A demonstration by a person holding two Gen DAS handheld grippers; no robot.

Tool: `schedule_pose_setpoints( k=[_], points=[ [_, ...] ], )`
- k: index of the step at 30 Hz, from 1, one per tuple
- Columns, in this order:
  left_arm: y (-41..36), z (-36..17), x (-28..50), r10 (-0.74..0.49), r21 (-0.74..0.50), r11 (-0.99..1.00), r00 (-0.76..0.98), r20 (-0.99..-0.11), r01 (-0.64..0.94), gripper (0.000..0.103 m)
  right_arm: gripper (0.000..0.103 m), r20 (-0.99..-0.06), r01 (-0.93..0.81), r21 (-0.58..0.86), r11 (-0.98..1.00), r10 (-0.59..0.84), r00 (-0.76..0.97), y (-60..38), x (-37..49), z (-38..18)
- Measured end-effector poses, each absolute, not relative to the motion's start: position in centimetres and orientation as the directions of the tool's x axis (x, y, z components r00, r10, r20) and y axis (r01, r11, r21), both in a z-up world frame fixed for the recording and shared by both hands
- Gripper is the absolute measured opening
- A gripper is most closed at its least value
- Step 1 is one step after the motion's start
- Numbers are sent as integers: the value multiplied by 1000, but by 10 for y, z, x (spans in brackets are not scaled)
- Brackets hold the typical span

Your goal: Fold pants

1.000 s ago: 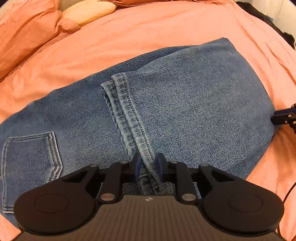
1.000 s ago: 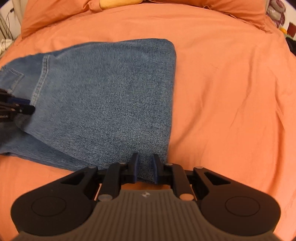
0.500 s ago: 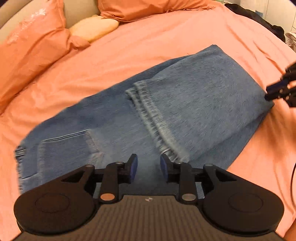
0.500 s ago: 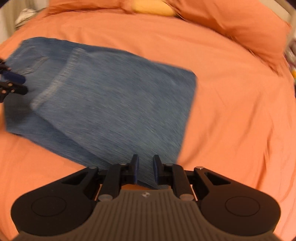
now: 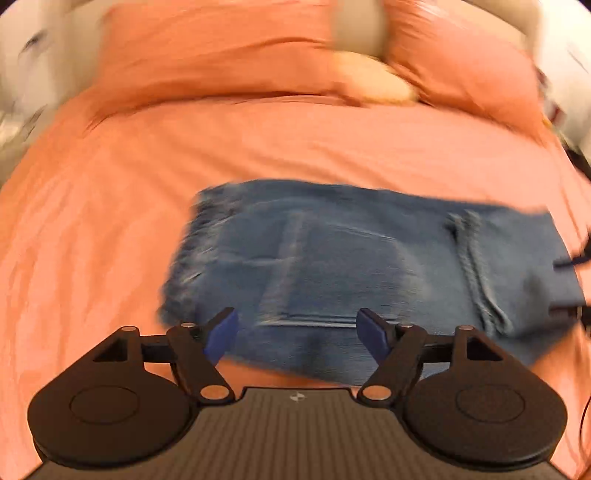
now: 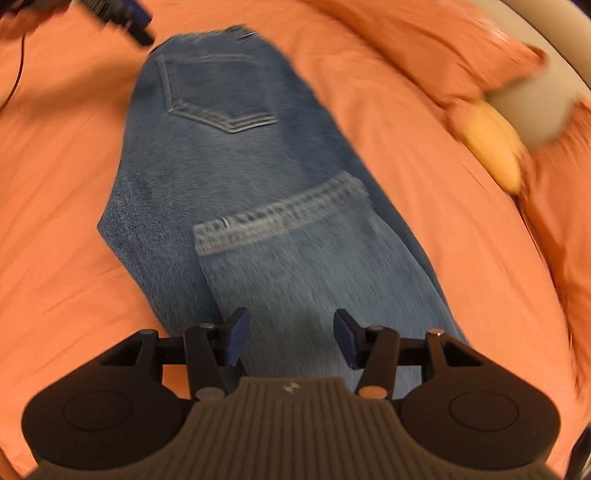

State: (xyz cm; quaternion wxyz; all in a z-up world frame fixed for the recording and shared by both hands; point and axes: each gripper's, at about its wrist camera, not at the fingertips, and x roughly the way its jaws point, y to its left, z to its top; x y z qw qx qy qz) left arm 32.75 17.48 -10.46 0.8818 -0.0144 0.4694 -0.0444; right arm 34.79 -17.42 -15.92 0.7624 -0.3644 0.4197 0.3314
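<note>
Blue jeans (image 5: 351, 266) lie folded flat on the orange bed (image 5: 110, 206), leg hems laid over the seat. In the right wrist view the jeans (image 6: 258, 221) show a back pocket (image 6: 218, 92) at the far end and the hem band (image 6: 280, 218) across the middle. My left gripper (image 5: 297, 338) is open and empty above the jeans' near edge. My right gripper (image 6: 290, 338) is open and empty over the folded end. The left gripper also shows at the top left of the right wrist view (image 6: 125, 14). Both views are motion-blurred.
Orange pillows (image 5: 229, 62) and a yellow cushion (image 5: 373, 81) lie at the head of the bed; the cushion also shows in the right wrist view (image 6: 495, 144). A thin dark cable (image 6: 14, 74) runs at the far left.
Both grippers let go of the jeans, opened wide and pulled back, and both views swung round. The jeans now lie folded on the bed.
</note>
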Motion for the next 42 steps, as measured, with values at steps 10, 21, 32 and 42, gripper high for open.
schedule_pose_setpoints(
  k=[10,21,32,42],
  points=[
    [282,-179,323,-151,-436,818,591,-793,-376,89,48,-918,-874,-259,412,177,355,-118,389,-200],
    [278,-212,364,-236,-598,636,614,-753,-489,93,49,-956,-905,-196,377,130,261,-103,411,-214],
    [265,-172,367,-239,-572,753,675,-698,-325,43,55,-956,-887,-183,423,134,261,-105,423,-217],
    [276,-179,353,-262,-620,705,685,-679,-344,36,56,-954,-872,-180,456,135,267,-110,427,-219]
  ],
)
